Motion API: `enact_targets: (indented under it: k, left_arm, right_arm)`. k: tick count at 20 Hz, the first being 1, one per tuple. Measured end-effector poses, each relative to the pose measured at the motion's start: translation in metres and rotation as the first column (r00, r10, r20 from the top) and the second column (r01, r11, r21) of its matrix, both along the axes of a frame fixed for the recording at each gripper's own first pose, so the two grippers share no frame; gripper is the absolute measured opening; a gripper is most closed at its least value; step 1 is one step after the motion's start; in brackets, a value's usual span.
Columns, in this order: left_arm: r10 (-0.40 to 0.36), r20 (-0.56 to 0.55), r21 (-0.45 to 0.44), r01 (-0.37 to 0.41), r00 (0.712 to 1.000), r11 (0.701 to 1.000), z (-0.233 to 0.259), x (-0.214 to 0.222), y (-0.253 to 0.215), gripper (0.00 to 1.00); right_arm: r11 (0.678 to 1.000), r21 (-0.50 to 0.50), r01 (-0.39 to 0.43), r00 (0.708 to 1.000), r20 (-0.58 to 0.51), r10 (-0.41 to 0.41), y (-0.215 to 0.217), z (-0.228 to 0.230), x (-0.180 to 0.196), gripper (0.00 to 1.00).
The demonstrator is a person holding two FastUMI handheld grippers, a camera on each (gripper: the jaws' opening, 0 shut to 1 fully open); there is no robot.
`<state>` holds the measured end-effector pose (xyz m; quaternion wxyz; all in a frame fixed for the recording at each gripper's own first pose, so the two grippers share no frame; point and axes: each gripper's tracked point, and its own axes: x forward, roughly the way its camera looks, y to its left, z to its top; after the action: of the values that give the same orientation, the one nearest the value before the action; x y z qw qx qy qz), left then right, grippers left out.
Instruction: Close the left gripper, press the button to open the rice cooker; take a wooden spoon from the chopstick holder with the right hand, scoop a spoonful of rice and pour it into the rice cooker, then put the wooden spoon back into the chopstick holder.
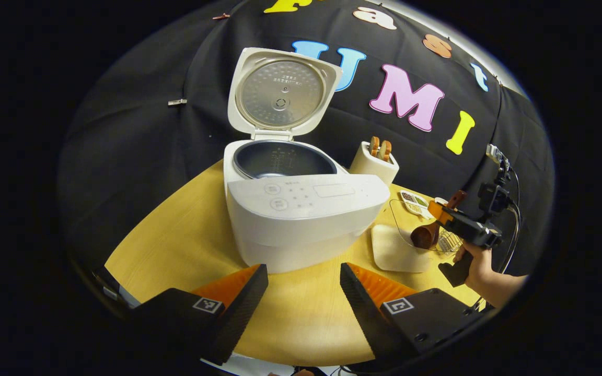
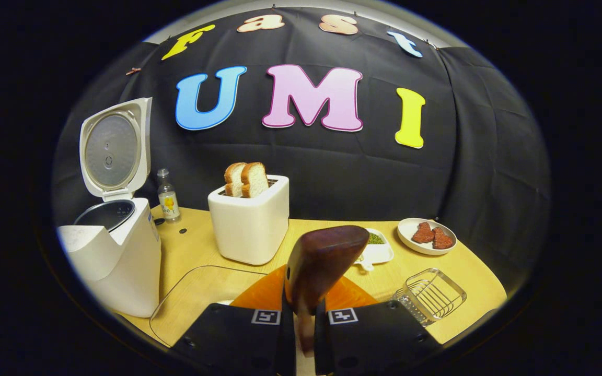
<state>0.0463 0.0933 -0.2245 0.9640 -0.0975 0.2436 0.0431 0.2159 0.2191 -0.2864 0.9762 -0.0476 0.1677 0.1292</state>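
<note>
The wooden spoon sat clamped by its handle between the two fingers of the right hand-held gripper, its bowl raised ahead of the camera, above the desk to the right of the rice cooker. In the left gripper view the same spoon hung bowl-down over a clear container beside the cooker. Whether it carried rice could not be told; the bowl's inside faced away in both views.

The cooker stood open, its lid upright and the dark inner pot exposed, so the button step looked done. The left hand-held gripper hovered in front of the cooker with its fingers well apart, holding nothing.

The likeliest trouble, in my judgement, was spillage: the spoon was held only at the narrow handle, so any twist on the way to the pot could tip grains onto the desk or the cooker's control panel. The raised lid could also be clipped by a high approach. The toaster stood near the path too.

Counted: one rice cooker, one wooden spoon, one toaster with two bread slices, one small bottle, one wire basket, one round plate carrying two reddish pieces, one divided dish with green grains, one flat pale tray, and two hand-held grippers.
</note>
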Motion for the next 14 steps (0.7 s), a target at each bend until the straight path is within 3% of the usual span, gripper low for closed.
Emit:
enact_targets:
  k: [5,7,11,14]
  left_arm:
    - [0.024,0.001,-0.011,-0.024,1.0,1.0,-0.002,-0.007,0.014,0.98]
    - [0.036,-0.005,-0.022,-0.036,0.999,0.999,-0.004,-0.012,0.016,0.96]
    - [0.06,-0.014,-0.033,-0.06,0.998,0.998,-0.005,-0.022,0.021,0.98]
    - [0.065,-0.008,-0.027,-0.066,0.998,0.997,-0.001,-0.023,0.022,0.96]
  right_arm:
    - [0.99,0.124,-0.071,0.992,-0.099,0.083,0.054,-0.009,-0.027,0.18]
    - [0.98,0.188,-0.062,0.983,-0.157,0.093,0.068,-0.013,-0.034,0.18]
    - [0.96,0.277,0.038,0.961,-0.273,0.041,0.067,-0.018,-0.034,0.18]
    - [0.915,0.375,0.149,0.917,-0.399,0.013,0.055,-0.025,-0.034,0.18]
